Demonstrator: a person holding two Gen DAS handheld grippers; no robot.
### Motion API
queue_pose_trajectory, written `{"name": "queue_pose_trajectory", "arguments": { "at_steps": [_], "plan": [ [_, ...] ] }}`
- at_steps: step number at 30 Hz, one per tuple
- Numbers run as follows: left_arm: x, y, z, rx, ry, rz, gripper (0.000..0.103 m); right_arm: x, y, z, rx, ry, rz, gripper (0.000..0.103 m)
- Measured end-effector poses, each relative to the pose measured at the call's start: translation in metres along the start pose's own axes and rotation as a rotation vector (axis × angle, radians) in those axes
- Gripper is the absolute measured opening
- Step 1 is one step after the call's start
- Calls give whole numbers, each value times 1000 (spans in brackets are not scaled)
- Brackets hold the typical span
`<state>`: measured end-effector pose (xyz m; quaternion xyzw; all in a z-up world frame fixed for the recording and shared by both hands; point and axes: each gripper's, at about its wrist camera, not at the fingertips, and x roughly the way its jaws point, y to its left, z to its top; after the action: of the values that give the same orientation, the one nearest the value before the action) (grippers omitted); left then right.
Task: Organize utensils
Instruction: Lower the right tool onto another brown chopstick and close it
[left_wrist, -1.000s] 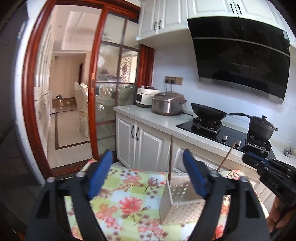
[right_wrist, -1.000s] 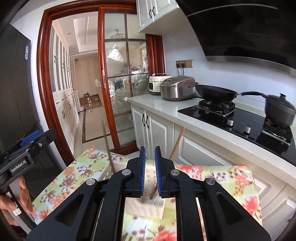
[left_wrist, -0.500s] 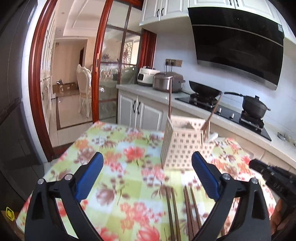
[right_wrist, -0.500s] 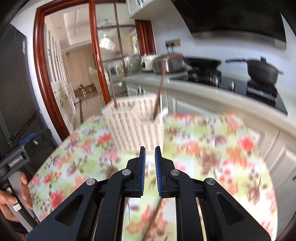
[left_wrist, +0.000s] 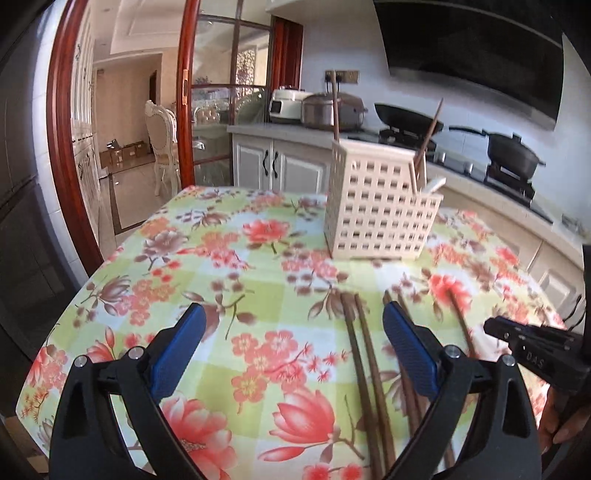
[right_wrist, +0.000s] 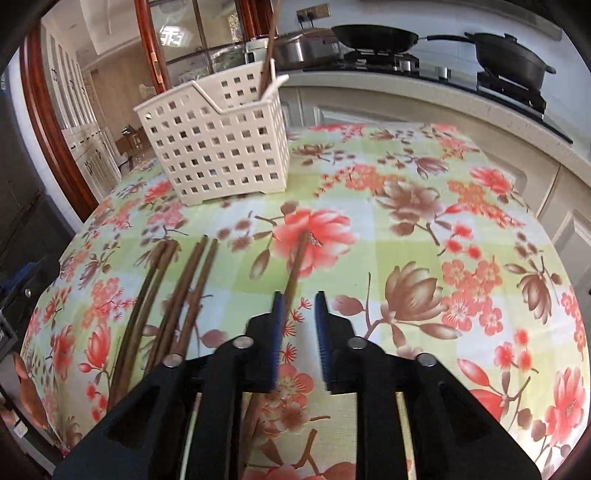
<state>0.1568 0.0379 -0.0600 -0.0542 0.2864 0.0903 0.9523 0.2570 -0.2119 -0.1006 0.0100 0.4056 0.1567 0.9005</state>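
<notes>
A cream perforated utensil basket (left_wrist: 380, 206) stands on the floral tablecloth; it also shows in the right wrist view (right_wrist: 218, 136), with chopsticks and a white spoon handle sticking out. Several brown chopsticks (left_wrist: 364, 362) lie on the cloth in front of it; in the right wrist view (right_wrist: 166, 295) they lie left of my right gripper. A single chopstick (right_wrist: 297, 262) lies just left of and under my right gripper (right_wrist: 298, 317), which is slightly open and empty. My left gripper (left_wrist: 293, 343) is wide open above the cloth, its right finger over the chopsticks.
The table (left_wrist: 236, 273) has a floral cloth and drops off at its left and near edges. Behind it run kitchen cabinets and a counter with a stove, pans (left_wrist: 406, 114) and rice cookers (left_wrist: 332, 110). A doorway opens at the left.
Both grippers have tilted down and lowered toward the table. The chopsticks on the cloth came into view. My right gripper's jaws have parted slightly from shut.
</notes>
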Motion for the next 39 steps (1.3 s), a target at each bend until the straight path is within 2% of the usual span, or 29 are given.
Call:
{"name": "queue_pose_trajectory", "arguments": {
  "at_steps": [2,8,15,17,19,21,28,29,33,39],
  "plan": [
    [5,1,-3,-2,14,-6,94,5,1,0,3,10,2,30],
    [17,4,-10,1,46,5,94,16,15,6,-46,25,-16,30],
    [25,9,-13,5,75,12,93,36,28,11,-112,74,-102,29],
    [26,10,-14,4,83,15,93,36,27,9,-117,65,-108,27],
    [28,9,-15,7,92,17,93,35,26,9,-115,66,-105,14],
    [31,7,-16,16,108,19,93,34,24,8,-121,67,-104,8],
    [41,-5,-20,61,160,8,92,28,15,3,-95,62,-78,7],
    [42,-4,-20,62,167,7,91,27,14,3,-93,62,-73,7],
    [54,-7,-19,58,234,-32,71,26,12,2,-84,60,-61,7],
    [63,-20,-12,69,256,-62,59,24,9,0,-71,58,-29,7]
  ]
}}
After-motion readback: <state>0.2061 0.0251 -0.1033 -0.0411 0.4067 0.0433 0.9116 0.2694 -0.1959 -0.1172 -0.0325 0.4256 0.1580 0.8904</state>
